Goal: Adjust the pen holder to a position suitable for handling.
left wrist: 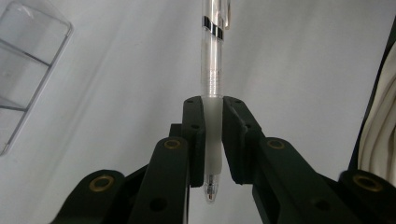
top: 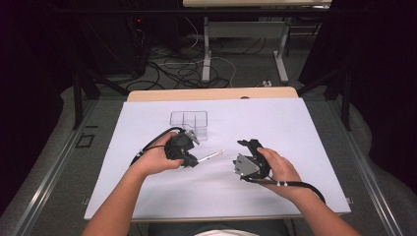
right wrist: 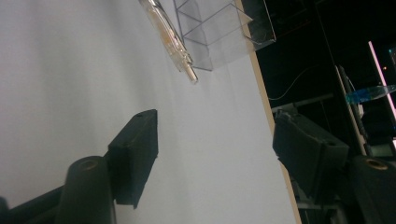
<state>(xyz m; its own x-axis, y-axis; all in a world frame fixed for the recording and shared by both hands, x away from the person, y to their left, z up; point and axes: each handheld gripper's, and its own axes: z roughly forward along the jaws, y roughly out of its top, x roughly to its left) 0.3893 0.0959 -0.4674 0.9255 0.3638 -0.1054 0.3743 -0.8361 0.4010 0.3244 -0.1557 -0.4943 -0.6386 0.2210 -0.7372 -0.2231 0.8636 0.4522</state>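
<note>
A clear plastic pen (top: pixel 211 156) sticks out to the right from my left gripper (top: pixel 193 160), which is held over the white sheet. In the left gripper view, my left gripper (left wrist: pixel 212 102) is shut on the pen (left wrist: pixel 212 70) near its tip, and the barrel runs away from the camera. My right gripper (top: pixel 246 150) hovers a short way right of the pen's free end. Its jaws stand apart in the right gripper view, with nothing between them at my right gripper (right wrist: pixel 217 135). The pen's end (right wrist: pixel 170 39) lies ahead of them.
A clear compartment box (top: pixel 189 120) stands on the white sheet (top: pixel 275 128) just behind the left hand; the same clear box (left wrist: pixel 23 60) is upper left in the left gripper view, and the box (right wrist: pixel 219 32) sits beyond the pen in the right gripper view. The table's far edge (top: pixel 211 93) is wooden.
</note>
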